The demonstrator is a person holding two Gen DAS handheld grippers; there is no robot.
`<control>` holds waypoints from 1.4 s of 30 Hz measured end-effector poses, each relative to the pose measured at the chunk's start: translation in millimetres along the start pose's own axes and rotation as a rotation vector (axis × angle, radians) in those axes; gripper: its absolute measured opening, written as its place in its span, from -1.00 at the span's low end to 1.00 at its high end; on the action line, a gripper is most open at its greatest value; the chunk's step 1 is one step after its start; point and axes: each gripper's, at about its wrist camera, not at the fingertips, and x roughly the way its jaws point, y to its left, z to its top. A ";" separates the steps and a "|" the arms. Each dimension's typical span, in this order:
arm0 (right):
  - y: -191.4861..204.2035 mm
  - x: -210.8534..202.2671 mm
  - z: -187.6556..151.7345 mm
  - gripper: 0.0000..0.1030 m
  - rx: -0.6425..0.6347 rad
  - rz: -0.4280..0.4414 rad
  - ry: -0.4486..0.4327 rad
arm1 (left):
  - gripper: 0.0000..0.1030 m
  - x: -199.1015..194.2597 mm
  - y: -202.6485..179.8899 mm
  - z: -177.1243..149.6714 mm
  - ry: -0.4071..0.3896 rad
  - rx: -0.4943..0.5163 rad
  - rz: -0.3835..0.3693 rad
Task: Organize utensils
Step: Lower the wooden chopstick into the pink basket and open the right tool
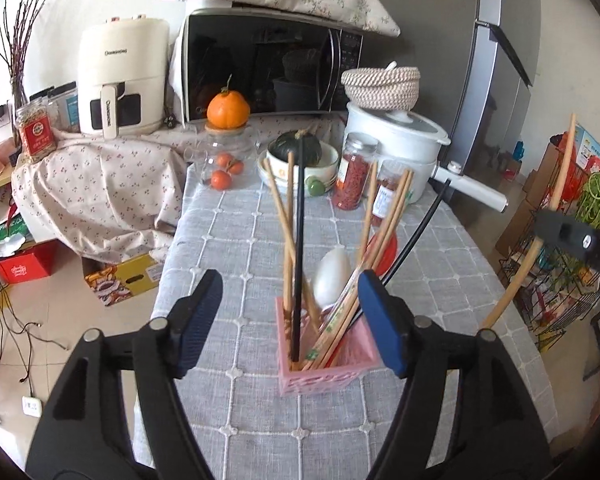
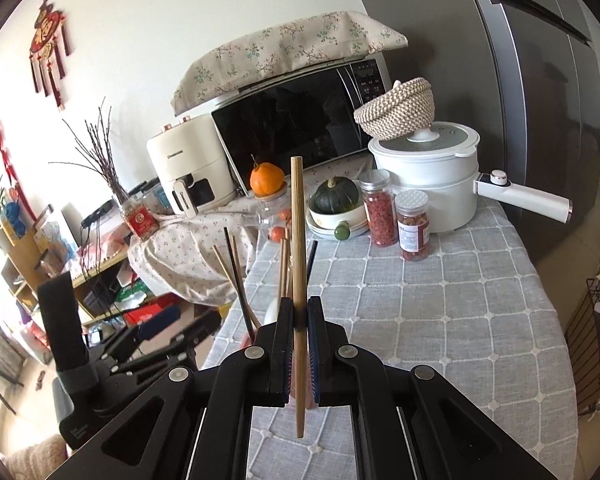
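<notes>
**One chopstick in our right grip, the rest in the pink basket**

We see the small pink plastic lattice basket [image 1: 324, 372] standing on the grey checked tablecloth [image 1: 228, 240], and it holds a bundle of light wooden chopsticks [image 1: 288, 236], two black chopsticks [image 1: 299, 248] and a white plastic spoon [image 1: 331, 276], all leaning at different angles. Our left gripper [image 1: 290, 320] hangs just in front of the basket with its blue-padded fingers [image 1: 374, 312] spread wide, one on each side of the utensils, and nothing pressed between them. Our right gripper [image 2: 300, 316] is closed tight on a single light wooden chopstick [image 2: 298, 240], which stands nearly upright, with its ends well above and below the jaws. In the left wrist view that same chopstick shows at the right edge, beside the table. Farther back on the cloth stand two clear jars with red contents [image 2: 380, 212], a dark green squash in a white bowl [image 2: 336, 196] and a white electric pot [image 2: 428, 176].
</notes>
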 end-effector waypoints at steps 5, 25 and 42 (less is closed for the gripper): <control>5.5 -2.2 9.0 -0.87 0.012 0.020 -0.083 | 0.51 5.1 15.9 -18.0 0.119 -0.007 0.056; 17.9 34.2 3.4 -0.87 0.071 0.025 -0.189 | 0.63 9.3 26.1 -36.4 0.238 -0.011 0.067; 28.2 88.2 -20.8 -0.86 0.028 0.009 -0.063 | 0.63 13.5 27.8 -38.5 0.258 -0.028 0.059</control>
